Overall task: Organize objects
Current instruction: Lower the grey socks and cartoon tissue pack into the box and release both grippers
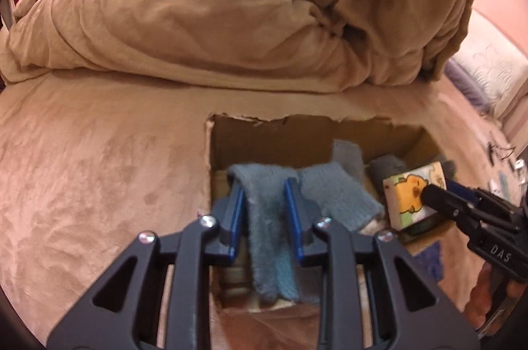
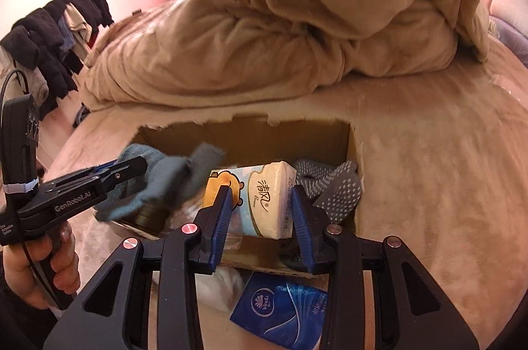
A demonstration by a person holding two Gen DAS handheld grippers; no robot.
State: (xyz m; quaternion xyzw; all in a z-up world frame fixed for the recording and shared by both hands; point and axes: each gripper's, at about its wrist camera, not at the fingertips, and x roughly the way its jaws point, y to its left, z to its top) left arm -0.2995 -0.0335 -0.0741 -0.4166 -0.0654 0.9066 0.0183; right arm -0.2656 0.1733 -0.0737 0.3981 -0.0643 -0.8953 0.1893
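Note:
An open cardboard box point(image 1: 297, 139) sits on the beige bed. My left gripper point(image 1: 262, 185) hangs over the box's near left part, shut on a blue-grey knitted sock point(image 1: 267, 234) that drapes over and between its blue pads. From the right wrist view the same left gripper point(image 2: 142, 165) and the sock point(image 2: 158, 181) show at the left. My right gripper point(image 2: 260, 190) is shut on a tissue pack point(image 2: 264, 195) with a yellow cartoon print, held above the box point(image 2: 264, 135). The left wrist view has that pack point(image 1: 409, 195) and the right gripper point(image 1: 429, 193) at the right.
Grey socks with white dots point(image 2: 336, 188) lie in the box's right corner, and a dark round tin point(image 2: 151, 214) is below the sock. A blue tissue pack point(image 2: 283, 310) lies in front of the box. A bunched tan duvet point(image 1: 231, 3) fills the bed behind. Clothes point(image 2: 49, 33) hang at the left.

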